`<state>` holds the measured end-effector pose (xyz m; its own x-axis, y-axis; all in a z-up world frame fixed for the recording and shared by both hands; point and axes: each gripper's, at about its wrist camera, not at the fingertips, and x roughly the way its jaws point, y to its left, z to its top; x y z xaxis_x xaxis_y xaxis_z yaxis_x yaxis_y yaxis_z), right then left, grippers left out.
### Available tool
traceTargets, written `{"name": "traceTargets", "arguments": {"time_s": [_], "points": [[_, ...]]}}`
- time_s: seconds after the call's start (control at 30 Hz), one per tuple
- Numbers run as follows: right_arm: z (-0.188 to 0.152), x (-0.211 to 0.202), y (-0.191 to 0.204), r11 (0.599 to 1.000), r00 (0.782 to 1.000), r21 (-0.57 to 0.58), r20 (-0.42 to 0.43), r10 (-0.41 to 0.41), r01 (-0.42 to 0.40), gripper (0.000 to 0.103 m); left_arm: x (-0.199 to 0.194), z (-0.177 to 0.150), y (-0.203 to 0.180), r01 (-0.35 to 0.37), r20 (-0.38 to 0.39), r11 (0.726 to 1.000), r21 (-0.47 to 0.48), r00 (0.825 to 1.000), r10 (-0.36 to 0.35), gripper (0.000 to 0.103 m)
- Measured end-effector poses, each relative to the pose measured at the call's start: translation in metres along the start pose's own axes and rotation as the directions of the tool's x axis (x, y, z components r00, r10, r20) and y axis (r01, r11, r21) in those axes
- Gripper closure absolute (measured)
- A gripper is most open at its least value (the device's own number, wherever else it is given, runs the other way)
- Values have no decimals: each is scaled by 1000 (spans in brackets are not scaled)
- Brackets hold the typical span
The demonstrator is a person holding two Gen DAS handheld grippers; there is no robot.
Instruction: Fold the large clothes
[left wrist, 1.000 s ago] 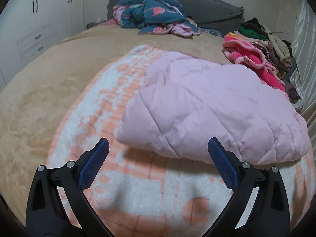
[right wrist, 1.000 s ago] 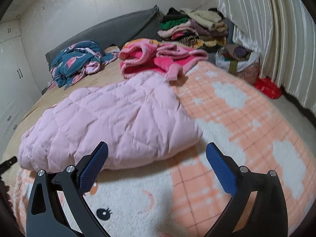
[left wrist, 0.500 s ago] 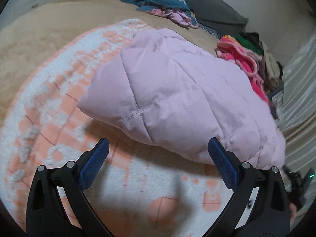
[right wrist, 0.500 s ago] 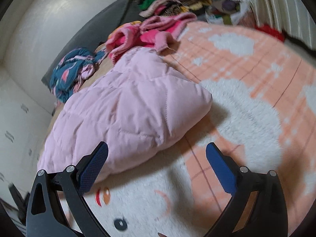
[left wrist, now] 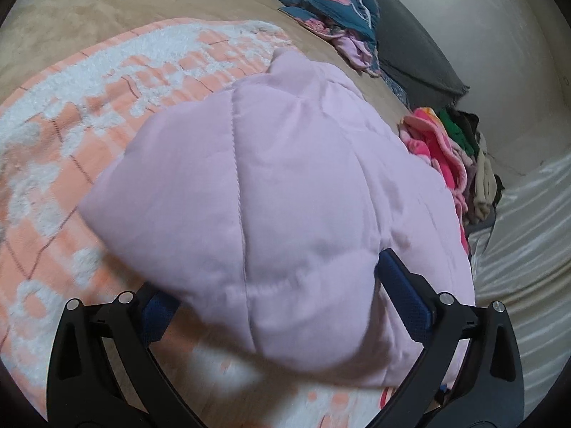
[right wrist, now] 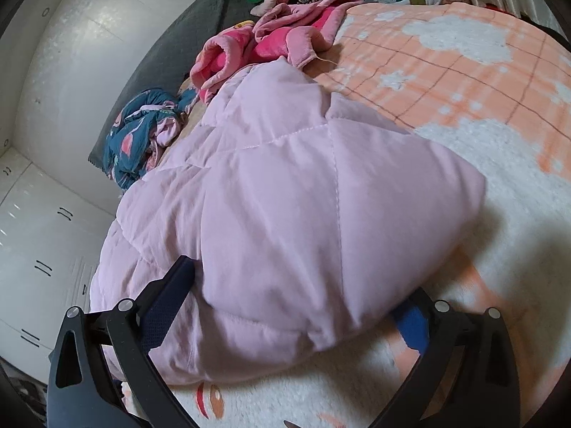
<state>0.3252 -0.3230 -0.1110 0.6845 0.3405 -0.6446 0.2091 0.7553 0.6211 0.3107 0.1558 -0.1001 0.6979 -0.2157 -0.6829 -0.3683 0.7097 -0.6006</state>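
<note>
A folded pale pink quilted coat lies on an orange and white fleece blanket on the bed. It also shows in the right wrist view. My left gripper is open, its jaws pushed around the coat's near left corner, one blue pad against the fabric. My right gripper is open, its jaws around the coat's near right corner, with the left pad pressed into the quilting. The fabric hides part of each pad.
A pink fleece garment lies just behind the coat. A pile of folded clothes stands at the bed's far side by a grey headboard cushion. A blue patterned garment lies at the head. White wardrobes stand beyond.
Both grippers have moved forward and down onto the coat's near edge. The coat's corners now sit between the open jaws, where before they lay ahead of the fingertips.
</note>
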Motion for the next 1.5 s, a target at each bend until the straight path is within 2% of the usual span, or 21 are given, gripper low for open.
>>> {"name": "traceTargets", "arguments": {"time_s": [0.2, 0.3, 0.4, 0.43, 0.47, 0.57, 0.77, 0.9, 1.0, 1.17, 1.33, 1.5], "points": [[3, 9, 4, 1000, 1000, -29, 11, -4, 4, 4, 18, 10, 6, 24, 1, 998, -51, 1000, -24, 8], [2, 10, 6, 999, 1000, -47, 14, -9, 10, 6, 21, 12, 5, 33, 6, 999, -26, 999, -32, 8], [1, 11, 7, 998, 1000, -67, 13, -3, 4, 21, 20, 12, 2, 26, 12, 1000, -1, 1000, -26, 9], [1, 12, 8, 998, 1000, -69, 10, 1, -1, 30, 20, 13, 1, 21, 15, 1000, 13, 1000, -21, 9], [1, 12, 11, 997, 1000, -75, 6, 9, -9, 39, 19, 13, -1, 15, 19, 1000, 24, 1000, -16, 12], [1, 11, 24, 990, 1000, -141, 12, -10, 12, 52, 14, 13, -11, -8, 42, 997, 78, 999, 5, 23], [-4, 3, 51, 965, 996, -252, 57, -65, 78, 66, 0, 16, -26, -18, 69, 983, 180, 998, 6, 48], [-8, -5, 71, 936, 992, -333, 93, -86, 113, 70, -11, 18, -34, -16, 91, 972, 232, 996, -5, 61], [-8, -13, 89, 910, 989, -396, 120, -84, 125, 72, -24, 20, -42, -18, 115, 965, 261, 993, -12, 66], [-21, -34, 122, 832, 979, -528, 187, -85, 173, 74, -47, 19, -51, -33, 135, 952, 304, 991, -9, 68], [-47, -62, 134, 773, 970, -601, 232, -70, 200, 74, -75, 7, -52, -59, 147, 928, 367, 989, 5, 68], [-70, -85, 130, 756, 970, -624, 235, -60, 198, 74, -102, -14, -46, -88, 164, 909, 406, 986, 22, 68]]}}
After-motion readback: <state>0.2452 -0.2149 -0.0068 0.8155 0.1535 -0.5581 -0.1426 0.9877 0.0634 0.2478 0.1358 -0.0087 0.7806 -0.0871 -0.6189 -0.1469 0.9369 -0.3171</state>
